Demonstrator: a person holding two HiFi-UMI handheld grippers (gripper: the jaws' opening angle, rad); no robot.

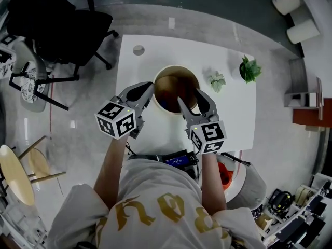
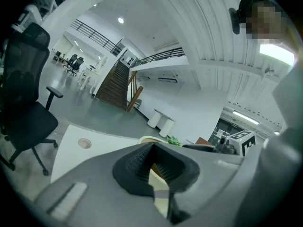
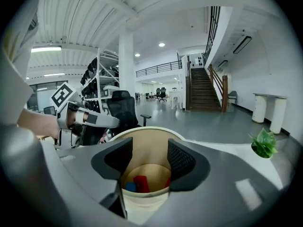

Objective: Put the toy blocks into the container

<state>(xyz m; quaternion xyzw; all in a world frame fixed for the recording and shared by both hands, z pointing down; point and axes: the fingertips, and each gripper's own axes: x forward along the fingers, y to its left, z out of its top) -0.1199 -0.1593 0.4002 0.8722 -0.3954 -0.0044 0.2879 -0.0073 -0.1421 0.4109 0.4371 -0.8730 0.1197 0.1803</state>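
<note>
A round cream container (image 1: 176, 67) with a brown inside stands on the white table (image 1: 233, 113). In the right gripper view a red block (image 3: 140, 183) and a blue block (image 3: 130, 187) lie at the container's (image 3: 156, 129) bottom. My right gripper (image 3: 150, 157) hangs open above the container's mouth with nothing between its pads; in the head view this right gripper (image 1: 189, 95) reaches over the near right rim. My left gripper (image 1: 142, 88) is at the container's left rim. In its own view the left gripper (image 2: 152, 148) has its tips together and holds nothing.
Two small potted plants (image 1: 217, 80) (image 1: 250, 69) stand on the table to the right of the container. A round cable hole (image 1: 138, 50) is at the far left of the table. A black office chair (image 1: 57, 25) and a wooden stool (image 1: 15, 170) stand on the floor to the left.
</note>
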